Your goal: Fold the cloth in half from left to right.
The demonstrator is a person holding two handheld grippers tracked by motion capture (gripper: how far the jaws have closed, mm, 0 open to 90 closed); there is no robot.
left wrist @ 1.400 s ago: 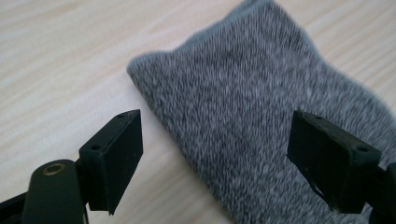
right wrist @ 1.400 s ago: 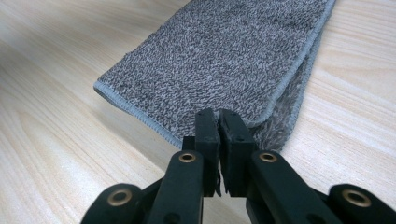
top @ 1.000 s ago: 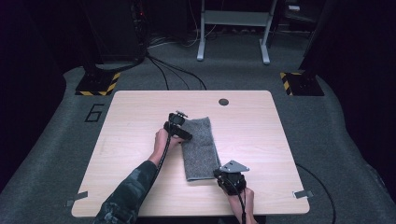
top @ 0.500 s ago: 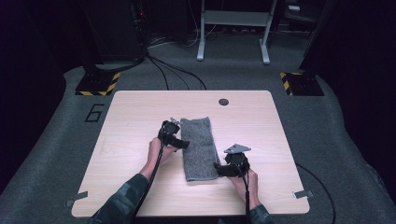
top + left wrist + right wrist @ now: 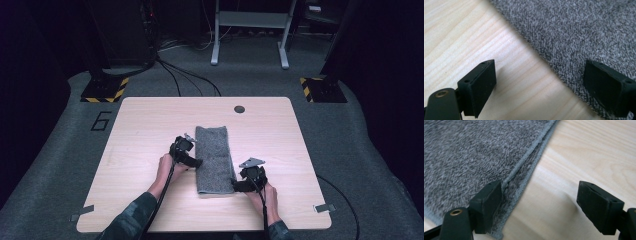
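A grey towel (image 5: 214,160), folded into a long strip, lies flat in the middle of the wooden table (image 5: 140,125). My left gripper (image 5: 196,163) sits at the strip's left edge. In the left gripper view it is open (image 5: 540,86), one jaw over bare wood and the other over the towel (image 5: 579,30). My right gripper (image 5: 235,186) is at the near right corner. Its jaws (image 5: 540,206) have just been opening and stand open. The hemmed edge of the towel (image 5: 474,152) lies beside the left jaw, unpinched.
A dark round grommet (image 5: 239,109) sits near the table's far edge. Tape tabs (image 5: 322,207) mark the near corners. Grey carpet surrounds the table, with cables, a metal stand (image 5: 250,30) and hazard-striped bases (image 5: 105,92) beyond it.
The towel went from lying slanted to lying straight. My left gripper slid from its far left corner down along the left edge. My right gripper moved a little away from the person and opened.
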